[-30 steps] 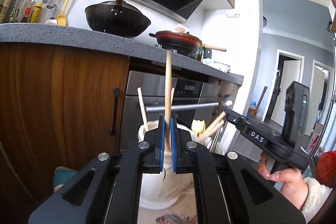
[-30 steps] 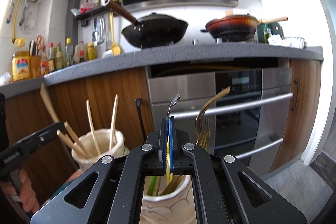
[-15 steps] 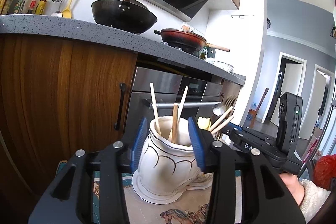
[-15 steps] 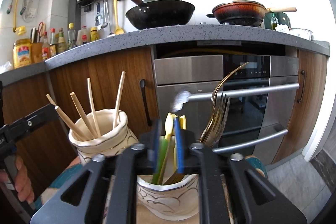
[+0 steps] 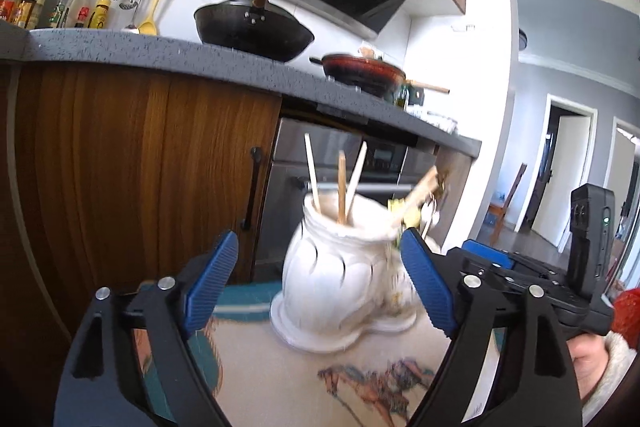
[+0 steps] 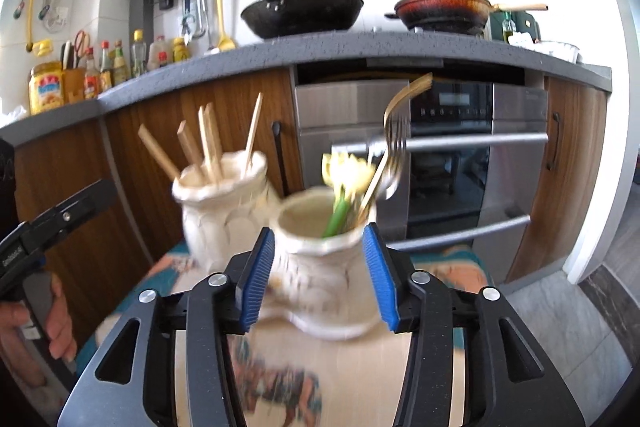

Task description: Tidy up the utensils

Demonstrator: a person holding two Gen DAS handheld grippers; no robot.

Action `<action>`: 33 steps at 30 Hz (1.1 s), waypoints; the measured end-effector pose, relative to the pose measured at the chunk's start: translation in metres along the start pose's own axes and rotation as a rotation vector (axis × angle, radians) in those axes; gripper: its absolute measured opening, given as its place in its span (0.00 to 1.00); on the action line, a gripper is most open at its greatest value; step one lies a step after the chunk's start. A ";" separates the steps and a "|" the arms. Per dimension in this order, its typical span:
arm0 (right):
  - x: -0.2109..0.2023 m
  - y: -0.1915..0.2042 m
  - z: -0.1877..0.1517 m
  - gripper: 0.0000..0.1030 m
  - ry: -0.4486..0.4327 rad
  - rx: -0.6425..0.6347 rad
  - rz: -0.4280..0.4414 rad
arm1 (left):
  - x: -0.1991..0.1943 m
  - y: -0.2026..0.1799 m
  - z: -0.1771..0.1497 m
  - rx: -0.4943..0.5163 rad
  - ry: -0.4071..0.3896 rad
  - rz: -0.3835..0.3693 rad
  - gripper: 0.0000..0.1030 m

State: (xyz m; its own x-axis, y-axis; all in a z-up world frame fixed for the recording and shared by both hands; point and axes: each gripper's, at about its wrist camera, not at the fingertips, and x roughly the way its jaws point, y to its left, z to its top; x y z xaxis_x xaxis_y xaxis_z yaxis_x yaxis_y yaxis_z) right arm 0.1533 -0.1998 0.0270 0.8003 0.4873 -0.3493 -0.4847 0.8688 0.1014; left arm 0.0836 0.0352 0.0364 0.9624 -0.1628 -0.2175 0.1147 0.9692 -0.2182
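Two white ceramic holders (image 6: 320,267) stand joined on the patterned mat (image 6: 352,379), left one with wooden chopsticks (image 6: 208,143), right one with gold forks (image 6: 394,147) and a green-stemmed piece. Left gripper (image 5: 320,283) and right gripper (image 6: 320,275): jaws wide open, empty. Utensils likely light, stiff, slippery; grip mid-shaft; holders fragile.

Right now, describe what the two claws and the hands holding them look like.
The left claw and the right claw match: black angular arms with triangular cut-outs, round silver bolts, and ribbed blue pads on the fingers. The right one's body carries white lettering, too blurred to read, and a black box with a small green light. The right hand wears a fluffy cream sleeve; the left hand shows bare.
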 end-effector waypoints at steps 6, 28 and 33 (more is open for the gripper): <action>-0.016 -0.002 -0.026 0.69 0.043 0.014 -0.016 | -0.009 -0.012 -0.019 0.052 0.051 0.063 0.93; -0.028 -0.004 -0.034 0.95 -0.089 -0.048 -0.147 | -0.024 -0.042 -0.046 0.241 0.046 0.151 0.95; -0.027 -0.002 -0.035 0.95 -0.087 -0.058 -0.153 | -0.023 -0.040 -0.047 0.229 0.057 0.143 0.95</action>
State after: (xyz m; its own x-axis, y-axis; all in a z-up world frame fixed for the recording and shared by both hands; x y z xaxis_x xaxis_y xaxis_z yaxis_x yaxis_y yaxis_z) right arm 0.1202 -0.2174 0.0041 0.8926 0.3578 -0.2744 -0.3724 0.9281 -0.0012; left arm 0.0451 -0.0085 0.0056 0.9581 -0.0253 -0.2852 0.0376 0.9986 0.0377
